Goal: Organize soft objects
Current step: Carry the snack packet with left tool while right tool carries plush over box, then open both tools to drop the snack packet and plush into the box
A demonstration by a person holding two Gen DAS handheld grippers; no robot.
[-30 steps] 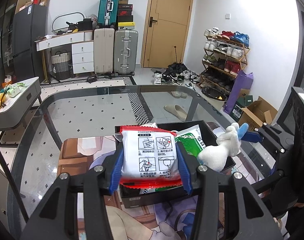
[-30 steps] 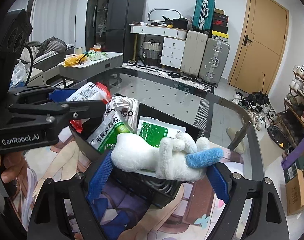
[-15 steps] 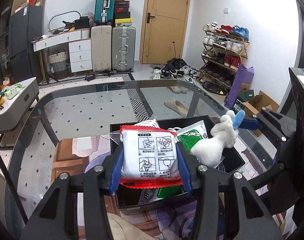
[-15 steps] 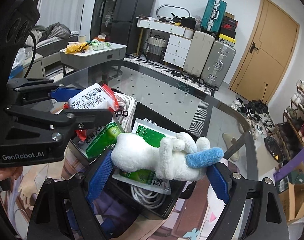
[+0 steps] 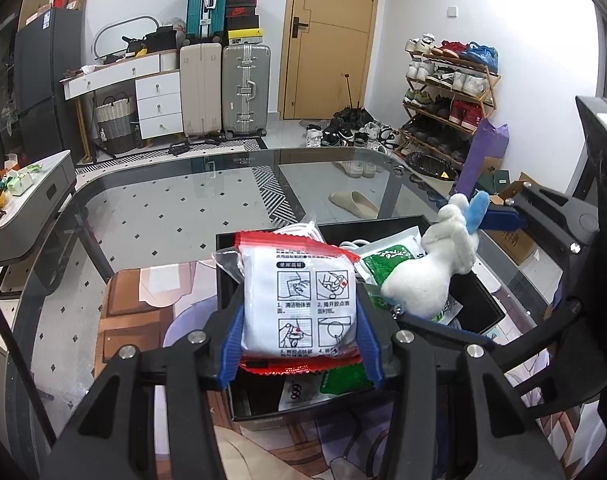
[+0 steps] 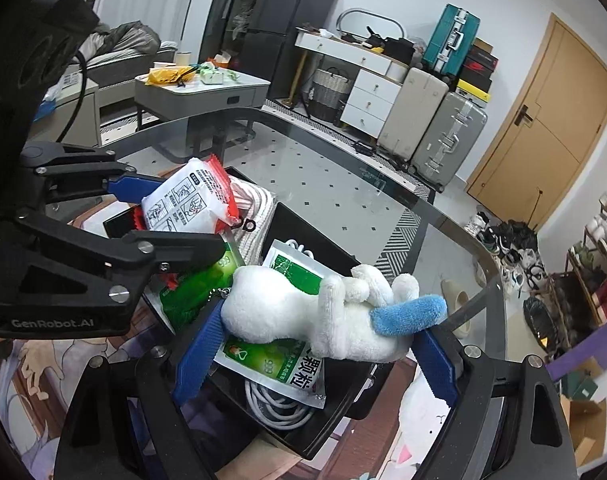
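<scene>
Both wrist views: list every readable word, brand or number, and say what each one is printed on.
"GenRobot.AI": side of the left tool, seen in the right wrist view.
"999": green sachet in the black box; large Chinese characters follow it.
"1." to "4.": instruction panels on the white packet held by the left tool; their Chinese captions are too small to read.
Labels on the stacked shoeboxes: too blurred.

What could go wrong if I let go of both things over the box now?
The plush toy is clamped end to end in the right gripper and is long, so it may land across the black box's rim and roll out. The box already holds green packets and a white cable, so the packet in the left gripper could pile up and slide off. The two grippers sit close together and might bump.
</scene>
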